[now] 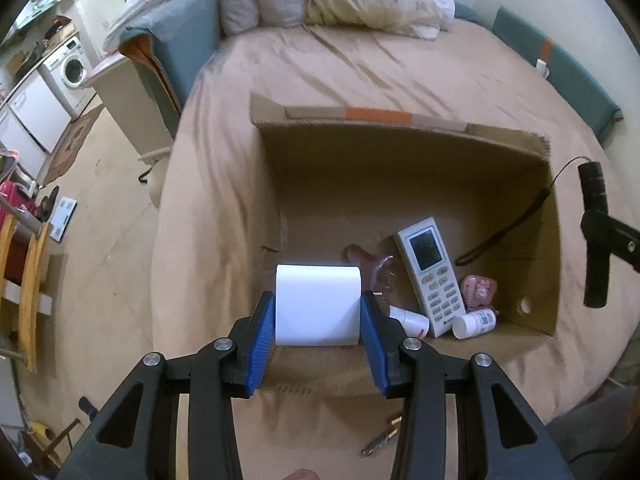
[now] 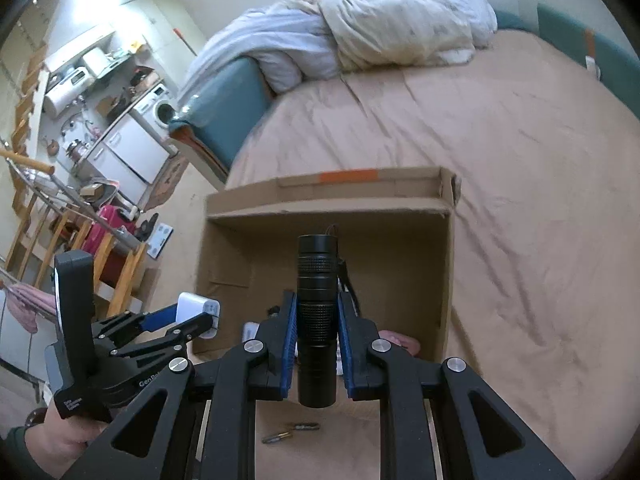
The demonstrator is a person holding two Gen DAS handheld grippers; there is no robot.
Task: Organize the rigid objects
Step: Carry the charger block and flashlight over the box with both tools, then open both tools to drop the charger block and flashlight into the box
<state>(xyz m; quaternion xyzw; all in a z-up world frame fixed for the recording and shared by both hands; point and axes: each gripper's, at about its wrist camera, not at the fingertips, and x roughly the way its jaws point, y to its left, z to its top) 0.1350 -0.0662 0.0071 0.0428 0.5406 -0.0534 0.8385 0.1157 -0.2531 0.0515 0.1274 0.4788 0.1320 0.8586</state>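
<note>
Left wrist view: the left gripper [image 1: 318,326] has its blue-padded fingers [image 1: 262,336] clamped on a smooth white rectangular block with rounded edges [image 1: 318,304], held upright over the near wall of an open brown cardboard box [image 1: 400,152] that sits on a bed under a tan sheet [image 1: 320,68]. On the box floor lie a white remote control with a dark screen and grey buttons [image 1: 432,276], a small white pill bottle on its side [image 1: 474,322] just right of the remote's lower end, another small white bottle [image 1: 412,320] just left of it, a pink plastic item [image 1: 478,288] behind the pill bottle, and a brownish-pink object [image 1: 368,260] partly hidden behind the block. At the right edge a black knurled cylindrical flashlight [image 1: 594,232] hangs over the box's right wall, its black wrist cord [image 1: 516,220] trailing down inside. Two metal screwdriver bits [image 1: 382,436] lie on the sheet in front of the box. Right wrist view: the right gripper [image 2: 318,334] is closed tight on the flashlight [image 2: 317,320], which stands upright between the blue pads above the box's [image 2: 328,200] near side. To the left, a hand [image 2: 52,440] holds the left gripper [image 2: 188,316], with the white block [image 2: 196,306] in its fingers beside the box's left wall. The bits [image 2: 292,432] lie on the sheet below. A crumpled pale duvet [image 2: 360,40] is heaped at the bed's far end.
</note>
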